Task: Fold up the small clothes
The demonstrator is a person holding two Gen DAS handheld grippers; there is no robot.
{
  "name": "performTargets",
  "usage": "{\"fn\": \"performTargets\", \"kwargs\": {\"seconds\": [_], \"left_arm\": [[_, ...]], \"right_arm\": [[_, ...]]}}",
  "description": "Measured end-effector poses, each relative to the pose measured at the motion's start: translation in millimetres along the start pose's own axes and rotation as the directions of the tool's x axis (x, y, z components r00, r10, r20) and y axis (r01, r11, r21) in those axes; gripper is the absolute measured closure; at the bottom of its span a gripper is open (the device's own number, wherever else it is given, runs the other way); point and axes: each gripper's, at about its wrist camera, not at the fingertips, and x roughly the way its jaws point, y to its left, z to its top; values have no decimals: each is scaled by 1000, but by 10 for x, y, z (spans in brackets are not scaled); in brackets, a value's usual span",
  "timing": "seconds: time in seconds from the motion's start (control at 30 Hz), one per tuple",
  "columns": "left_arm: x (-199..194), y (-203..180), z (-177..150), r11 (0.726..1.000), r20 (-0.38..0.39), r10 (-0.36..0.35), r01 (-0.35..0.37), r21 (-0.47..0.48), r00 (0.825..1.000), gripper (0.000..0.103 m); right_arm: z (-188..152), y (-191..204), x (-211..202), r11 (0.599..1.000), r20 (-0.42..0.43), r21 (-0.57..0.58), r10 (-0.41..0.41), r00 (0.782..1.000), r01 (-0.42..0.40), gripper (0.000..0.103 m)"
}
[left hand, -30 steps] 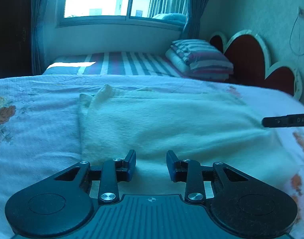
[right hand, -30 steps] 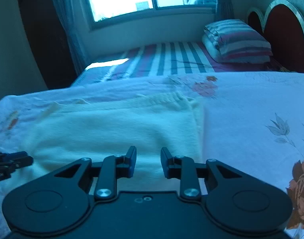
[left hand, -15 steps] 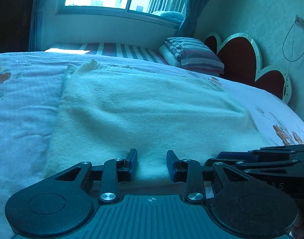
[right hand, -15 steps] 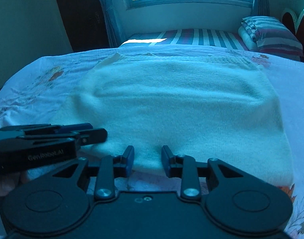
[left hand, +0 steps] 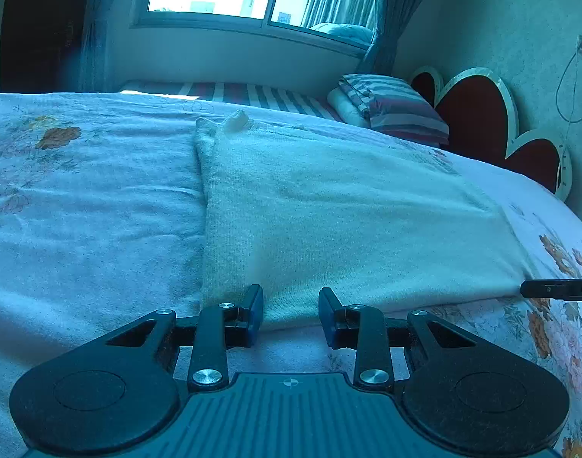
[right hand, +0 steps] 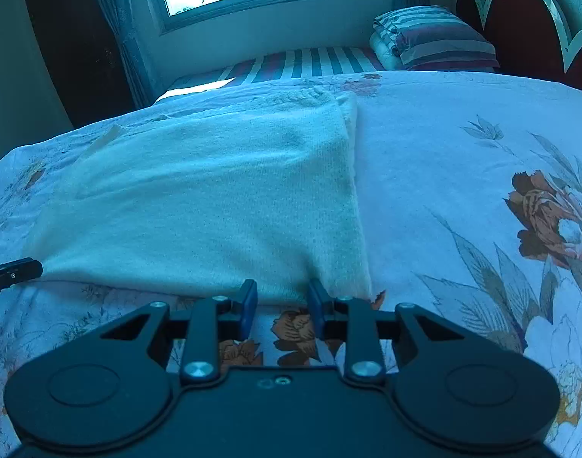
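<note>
floral bedspread [left hand: 81, 206] bears cream sweater [left hand: 329, 210] (folded flat).

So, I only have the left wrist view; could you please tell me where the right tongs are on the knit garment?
Observer: The right tongs are at the knit garment's near right corner.
Operator: Are they clamped on it?
Observer: No, the jaws stand apart, with the garment's near edge just between the tips.
Operator: Is that side tidy?
Observer: A lower layer peeks out along the right edge.
</note>
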Motion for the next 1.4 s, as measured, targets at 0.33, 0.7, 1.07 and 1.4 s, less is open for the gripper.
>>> {"fn": "performTargets", "kwargs": {"seconds": [0.33, 0.7, 1.07, 1.4], "left_arm": [[6, -11, 29, 998, -19, 55, -56, -19, 998, 71], [-19, 24, 30, 996, -14, 84, -85, -31, 996, 70], [-250, 388, -306, 888, 6, -104, 95, -450, 995, 70], [120, 433, -683, 525, 190, -139, 235, -818, 972, 70]], "right_arm": [[154, -7, 107, 998, -41, -11, -61, 997, 60, 72], [141, -56, 71, 999, -38, -22, -48, 998, 47, 70], [282, -164, -106, 1000, 47, 27, -16, 999, 15, 68], [453, 183, 81, 998, 97, -17, 59, 994, -58, 86]]}}
